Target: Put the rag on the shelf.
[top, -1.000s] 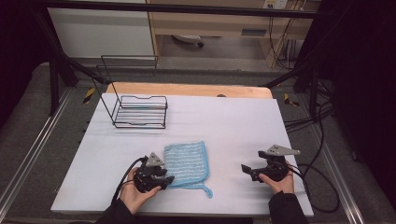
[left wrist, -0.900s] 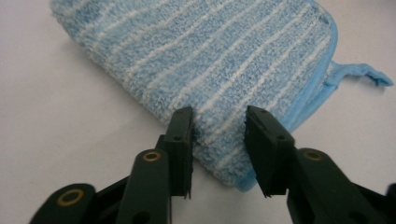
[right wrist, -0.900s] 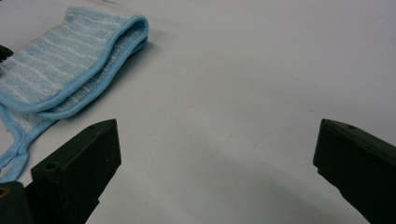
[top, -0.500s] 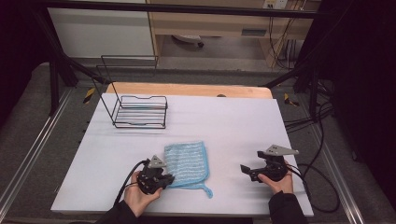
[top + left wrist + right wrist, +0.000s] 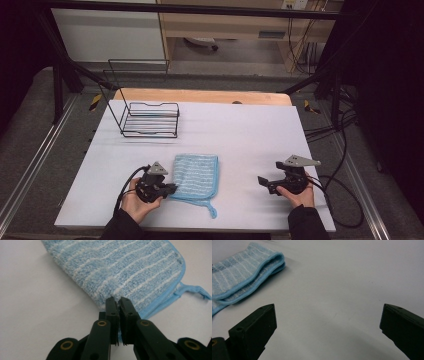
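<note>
Since a second ago my left gripper (image 5: 117, 305) has closed in and pinched the cloth (image 5: 196, 176) edge; right gripper (image 5: 327, 322) gapes empty. Next, probably lift and unfold.

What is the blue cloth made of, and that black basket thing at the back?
The blue cloth looks like fluffy terry or microfibre: fuzzy loops, pale stripes, and a smooth stitched blue edge. The black rack looks like thin metal wire with a dark coating, since you can see through its slim straight bars. Neither can be told for sure by sight.

One cloth (image 5: 195, 176), one wire rack (image 5: 150, 119)
</note>
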